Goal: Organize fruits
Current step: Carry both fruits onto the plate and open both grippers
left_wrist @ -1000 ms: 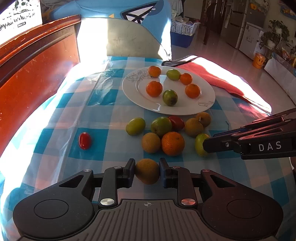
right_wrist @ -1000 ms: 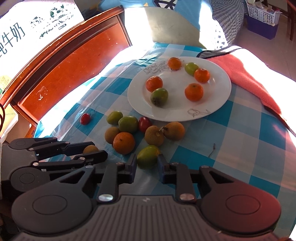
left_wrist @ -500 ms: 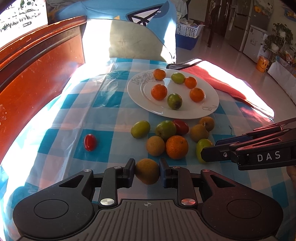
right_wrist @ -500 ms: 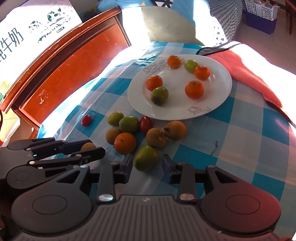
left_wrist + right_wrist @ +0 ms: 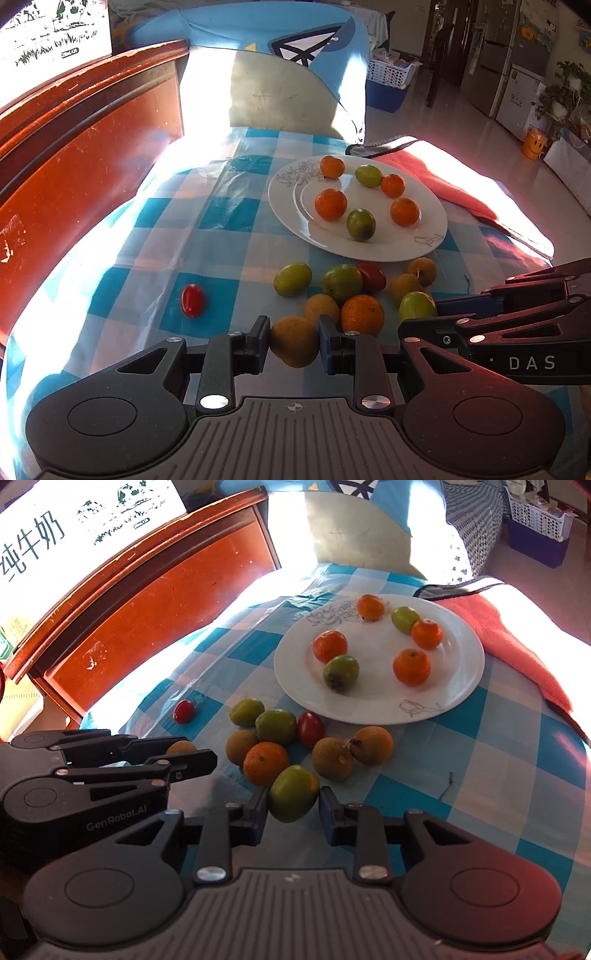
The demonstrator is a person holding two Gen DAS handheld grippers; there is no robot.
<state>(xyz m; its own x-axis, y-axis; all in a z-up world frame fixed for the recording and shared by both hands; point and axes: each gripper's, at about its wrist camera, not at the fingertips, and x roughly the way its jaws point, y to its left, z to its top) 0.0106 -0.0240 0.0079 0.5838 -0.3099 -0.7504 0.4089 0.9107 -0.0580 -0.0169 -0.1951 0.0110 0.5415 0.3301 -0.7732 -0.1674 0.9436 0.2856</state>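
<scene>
Fruit is scattered over my blue-checked table (image 5: 221, 218), with both grippers low at the near edge. My left gripper (image 5: 293, 341) is clenched on a brownish-yellow fruit (image 5: 294, 340); its underside is hidden behind the gripper body at the bottom of the left wrist view, and in the right wrist view only a sliver shows between the black fingers at the left. My right gripper (image 5: 291, 805) has a green fruit (image 5: 293, 793) between its fingers; the left pad touches it, but whether the right pad does is hard to make out. In the left wrist view the same green fruit (image 5: 416, 305) is half covered by the gripper's tip at the right edge.

Beyond them lies a loose cluster: an orange (image 5: 266, 763), two more green fruits, three brown ones and a red tomato (image 5: 311, 729) partly tucked behind its neighbours. Another cherry tomato (image 5: 192, 300) sits alone at the left. The white plate (image 5: 461, 686), toward the upper right, carries four small oranges and two green fruits. A red cloth (image 5: 517, 642) runs off the frame's right side.
</scene>
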